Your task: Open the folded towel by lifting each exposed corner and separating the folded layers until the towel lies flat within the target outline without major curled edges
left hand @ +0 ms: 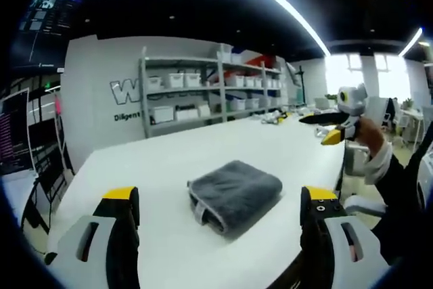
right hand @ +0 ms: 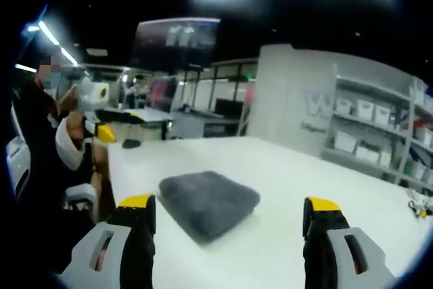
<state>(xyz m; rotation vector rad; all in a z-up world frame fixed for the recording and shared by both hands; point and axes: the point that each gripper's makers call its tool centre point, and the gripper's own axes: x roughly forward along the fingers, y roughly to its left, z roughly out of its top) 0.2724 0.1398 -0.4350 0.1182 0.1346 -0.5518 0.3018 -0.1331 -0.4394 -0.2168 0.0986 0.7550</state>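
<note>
Two grippers: both up off the surface, neither touching the towel.
Left gripper: jaws wide apart, nothing between them; towel sits just beyond and between the tips.
Right gripper: jaws also spread, empty; towel lies ahead, nearer its left jaw.
Towel: grey, folded into a thick pad w/ several layers, flat on the white surface, not far from the edge where the person sits.
Folded edge: layer ends and a small loop tag show on the towel's side facing the left gripper.
Target outline: can't make one out on the surface (may be too faint).
Step in hand: approach, I'd say; nothing unfolded yet.
How to do it well: come in low at a towel corner, pinch the top layer only, lift and peel away from the fold; other gripper pins the rest so the pad doesn't drag.
Bkgd: shelving w/ bins stands well beyond the towel.
</note>
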